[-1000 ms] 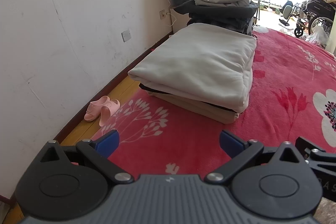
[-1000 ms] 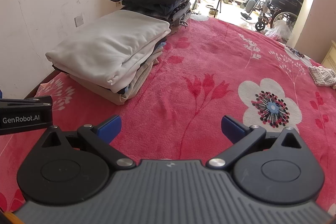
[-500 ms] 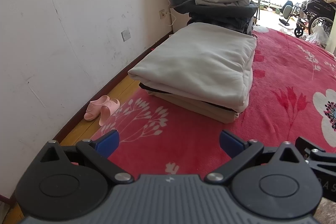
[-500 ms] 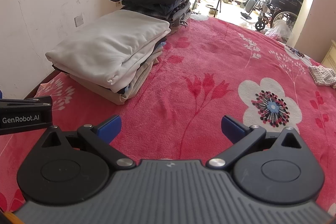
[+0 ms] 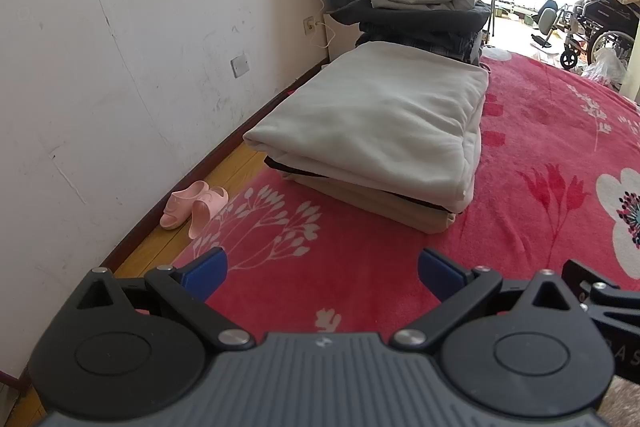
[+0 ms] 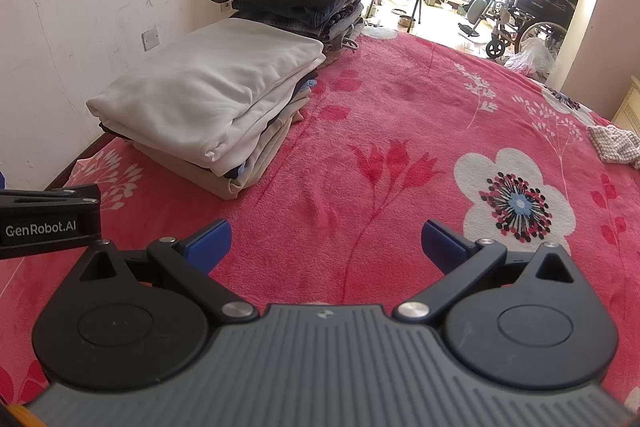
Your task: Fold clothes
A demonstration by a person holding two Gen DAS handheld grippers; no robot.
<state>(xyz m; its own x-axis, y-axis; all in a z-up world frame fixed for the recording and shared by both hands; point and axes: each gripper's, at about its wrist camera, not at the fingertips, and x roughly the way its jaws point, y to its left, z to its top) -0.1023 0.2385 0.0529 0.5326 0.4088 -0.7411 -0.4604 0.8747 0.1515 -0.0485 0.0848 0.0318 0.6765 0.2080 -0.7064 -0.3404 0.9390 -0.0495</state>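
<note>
**Hovering Over the Bed, Both Grippers Empty**

Hovering above a red floral blanket (image 6: 380, 115), the left gripper (image 5: 322, 269) and the right gripper (image 6: 326, 241) each have their blue-padded fingers spread wide apart, with nothing between them. Ahead and to the left, near the blanket's wall-side edge, lies a stack of folded clothes (image 5: 384, 131) topped by a cream-white piece (image 6: 216, 83), with tan and dark layers beneath it. Just behind it stands a taller pile of dark folded garments (image 6: 296, 7) with a pale one on top. A small checked cloth (image 6: 614, 145) lies crumpled far off to the right on the blanket, well apart from both stacks. On the wooden floor beside the wall sit pink slippers (image 5: 194, 203). A wheelchair (image 6: 532, 19) stands in the bright room beyond the bed.
</note>
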